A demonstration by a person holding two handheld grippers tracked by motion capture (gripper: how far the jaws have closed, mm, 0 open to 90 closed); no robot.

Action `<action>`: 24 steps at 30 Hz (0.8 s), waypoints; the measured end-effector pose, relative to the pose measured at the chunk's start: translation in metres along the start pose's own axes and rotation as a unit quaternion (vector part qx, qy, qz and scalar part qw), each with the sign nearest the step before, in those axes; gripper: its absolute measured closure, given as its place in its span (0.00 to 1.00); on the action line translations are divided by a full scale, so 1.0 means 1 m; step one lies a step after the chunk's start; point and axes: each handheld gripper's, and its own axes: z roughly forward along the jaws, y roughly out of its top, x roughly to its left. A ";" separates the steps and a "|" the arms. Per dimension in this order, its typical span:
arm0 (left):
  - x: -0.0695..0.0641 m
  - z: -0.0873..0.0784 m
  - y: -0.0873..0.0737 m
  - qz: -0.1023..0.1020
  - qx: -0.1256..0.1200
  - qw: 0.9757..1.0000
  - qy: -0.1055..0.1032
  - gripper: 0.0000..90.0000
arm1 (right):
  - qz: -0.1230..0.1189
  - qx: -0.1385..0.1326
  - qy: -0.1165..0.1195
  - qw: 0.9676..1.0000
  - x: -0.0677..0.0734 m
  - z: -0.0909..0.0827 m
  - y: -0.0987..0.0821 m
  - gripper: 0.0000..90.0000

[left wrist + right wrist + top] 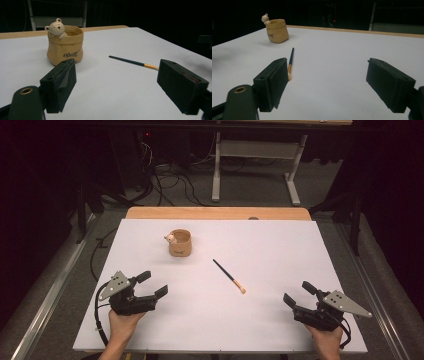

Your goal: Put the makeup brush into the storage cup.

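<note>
The left gripper [150,286] rests low at the near left of the white counter [280,245], its jaws spread wide with nothing between them. Ahead of it and a little to its right stands a small tan pot [180,243], shaped like a crumpled bag with a bear figure [170,238] leaning over its rim. In the left gripper view the pot [65,45] sits upright just past the left jaw, so a careless push forward from here would likely knock it or slide it, since it looks light and rests loose on the smooth sheet.

Near the middle lies a thin brush [229,276], flat and slanted, dark handle toward the pot, pale tip toward the near right, well apart from the pot. Lying so flat, it may roll or skid away if the jaws close off-centre, and pressing down hard could scrape the sheet.

At the near right the right gripper [296,294] also rests low, jaws wide apart and empty. In its own view the brush tip [289,75] lies just beside the left jaw, so a sideways drift could flick it.
</note>
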 end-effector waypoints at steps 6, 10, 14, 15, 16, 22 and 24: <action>-0.001 0.000 0.000 0.001 0.003 1.000 -0.002 0.18 | 0.001 -0.002 0.001 1.000 0.000 -0.001 0.000 0.22; -0.001 0.000 0.000 0.001 0.002 1.000 -0.003 0.18 | 0.001 -0.002 0.000 1.000 0.000 -0.001 0.000 0.22; -0.001 0.000 0.000 0.002 0.004 1.000 -0.003 0.18 | 0.002 0.000 0.001 1.000 0.000 0.000 0.000 0.22; -0.001 0.000 0.000 0.002 0.004 1.000 -0.003 0.18 | 0.002 0.000 0.001 1.000 0.000 0.000 0.000 0.22; -0.001 0.000 0.000 0.003 0.005 1.000 -0.003 0.18 | 0.005 -0.001 0.003 1.000 0.000 0.000 0.000 0.22; -0.002 0.001 0.000 0.002 0.005 1.000 -0.004 0.18 | 0.004 0.000 0.003 1.000 0.001 0.000 0.000 0.22; -0.002 0.001 0.000 0.002 0.006 1.000 -0.005 0.18 | 0.004 0.000 0.003 1.000 0.001 0.000 0.000 0.22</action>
